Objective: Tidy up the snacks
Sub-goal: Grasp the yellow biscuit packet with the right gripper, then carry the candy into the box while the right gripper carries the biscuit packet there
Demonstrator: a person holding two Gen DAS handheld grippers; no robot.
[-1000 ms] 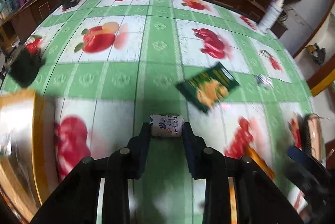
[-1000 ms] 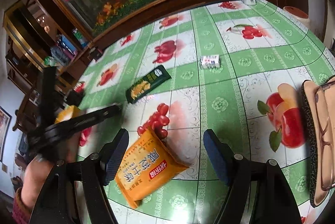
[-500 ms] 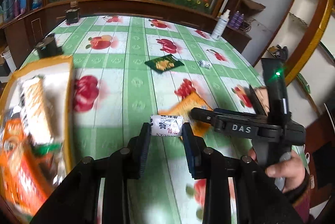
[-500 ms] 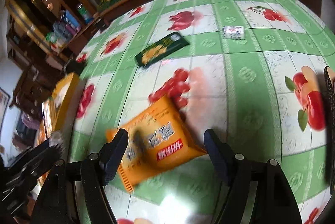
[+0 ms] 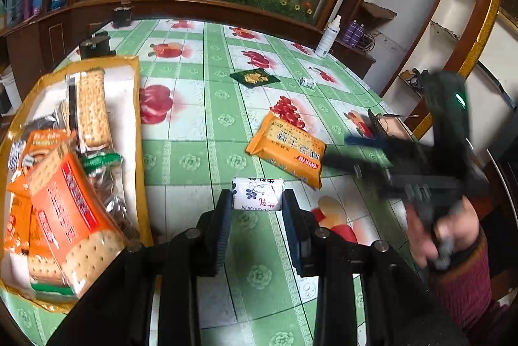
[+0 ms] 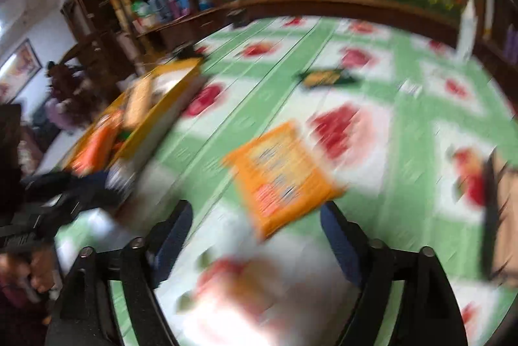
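Note:
My left gripper (image 5: 257, 200) is shut on a small white wrapped snack (image 5: 258, 197) and holds it above the table, just right of the yellow tray (image 5: 137, 119). The tray holds several biscuit and cracker packs. An orange snack packet (image 5: 286, 148) lies flat on the green fruit-print cloth. In the blurred right wrist view my right gripper (image 6: 255, 216) has its jaws opening wide, and the orange packet (image 6: 281, 174) lies just beyond the fingertips with no pad pressing on it. A dark green packet (image 5: 254, 77) and a small white packet (image 5: 307, 82) lie farther back.
A glasses case (image 6: 505, 216) lies by the table's right edge. A white bottle (image 5: 328, 37) stands at the far right corner, and dark small objects (image 5: 95, 45) stand behind the tray. A hand in a red sleeve (image 5: 453, 249) holds the right gripper.
My left gripper has carried the white snack toward the tray, which has come into its view. My right gripper's jaws have widened and rolled, and the orange packet now lies ahead of its fingertips.

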